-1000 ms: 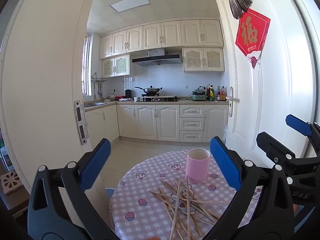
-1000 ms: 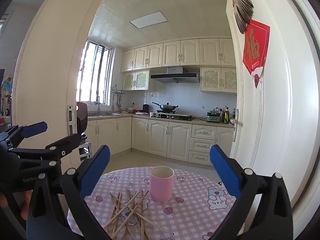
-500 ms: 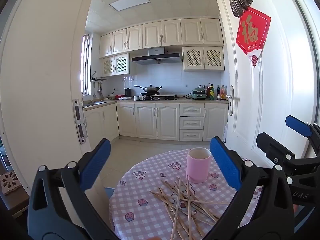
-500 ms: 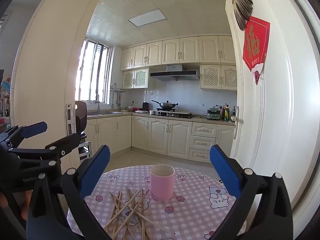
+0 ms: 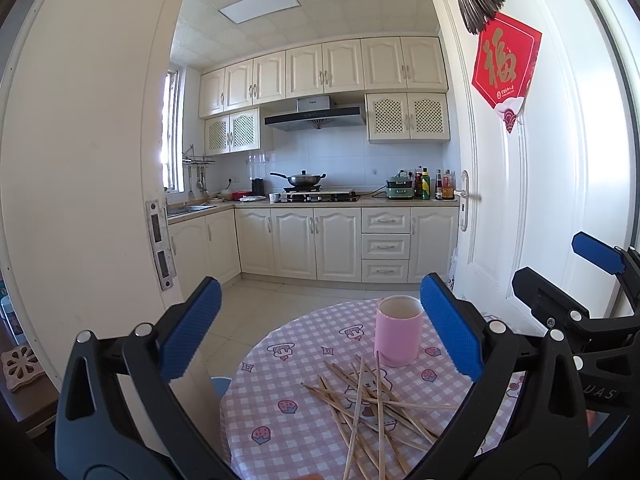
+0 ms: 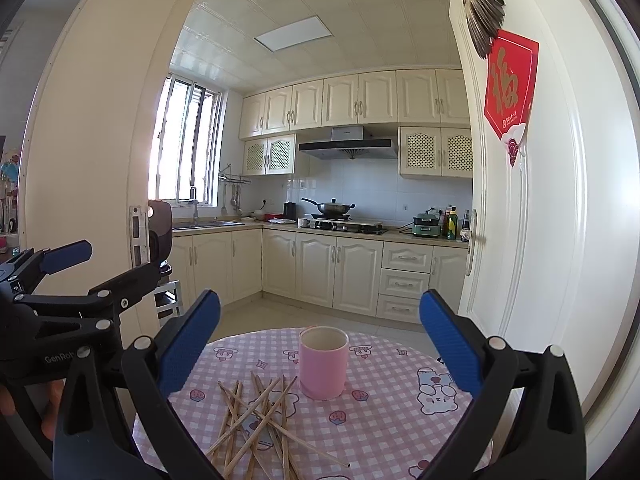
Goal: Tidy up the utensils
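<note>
Nothing has been picked up yet, so the job looks like it is just starting. The left gripper and the right gripper are both spread wide and hold nothing. The chopsticks lie in a messy pile in the middle of the table, just beside the pink cup. Next, one gripper should probably go down and pinch one chopstick.

Left gripper and right gripper — both spread wide, side by side.
</note>
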Tool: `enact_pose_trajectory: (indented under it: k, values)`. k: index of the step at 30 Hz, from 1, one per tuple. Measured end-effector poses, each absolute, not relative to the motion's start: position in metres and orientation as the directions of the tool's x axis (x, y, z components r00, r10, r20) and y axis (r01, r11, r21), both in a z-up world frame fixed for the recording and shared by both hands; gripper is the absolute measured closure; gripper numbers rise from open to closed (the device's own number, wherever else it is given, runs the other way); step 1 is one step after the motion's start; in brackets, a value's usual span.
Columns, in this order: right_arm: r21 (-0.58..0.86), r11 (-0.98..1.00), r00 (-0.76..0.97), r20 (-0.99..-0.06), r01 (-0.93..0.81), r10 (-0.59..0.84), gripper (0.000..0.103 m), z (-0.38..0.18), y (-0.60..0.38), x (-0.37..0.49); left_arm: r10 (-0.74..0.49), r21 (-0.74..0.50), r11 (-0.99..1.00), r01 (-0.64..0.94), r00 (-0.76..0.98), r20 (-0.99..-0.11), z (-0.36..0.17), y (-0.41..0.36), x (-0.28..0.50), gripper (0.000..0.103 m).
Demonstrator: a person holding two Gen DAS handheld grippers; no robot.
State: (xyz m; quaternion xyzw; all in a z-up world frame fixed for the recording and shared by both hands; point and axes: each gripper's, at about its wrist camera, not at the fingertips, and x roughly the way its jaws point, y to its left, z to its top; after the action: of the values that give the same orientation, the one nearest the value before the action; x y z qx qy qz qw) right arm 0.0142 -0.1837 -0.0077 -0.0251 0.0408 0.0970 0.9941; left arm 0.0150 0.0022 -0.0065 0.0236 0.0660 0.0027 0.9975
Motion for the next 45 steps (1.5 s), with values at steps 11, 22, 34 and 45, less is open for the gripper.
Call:
enact_pose_trajectory:
  k: [11,22,34,45]
  values:
    - [-0.035,0.981,0.978,-0.092,-0.192,0.188,0.007,-0.0078,-0.1844,0.0139,-0.002,0.043,0.999,0.008,0.99,-0.138,-0.0069,0.003,0.016,0.006]
    - [-0.034,0.981,0.977,-0.096,-0.193,0.189,0.007,-0.0076,-0.1856,0.0142,-0.005,0.039,0.999,0.01,0.989,-0.145,-0.0066,0.0024,0.0155,0.006]
    - [-0.032,0.98,0.977,-0.098,-0.196,0.192,0.007,-0.0076,-0.1857,0.0144,-0.004,0.041,0.999,0.01,0.989,-0.145,-0.0067,0.002,0.0169,0.006]
    - [-0.033,0.978,0.973,-0.109,-0.206,0.201,0.007,-0.0066,-0.1847,0.0156,-0.001,0.043,0.999,0.008,0.989,-0.151,-0.0059,0.0018,0.0188,0.006]
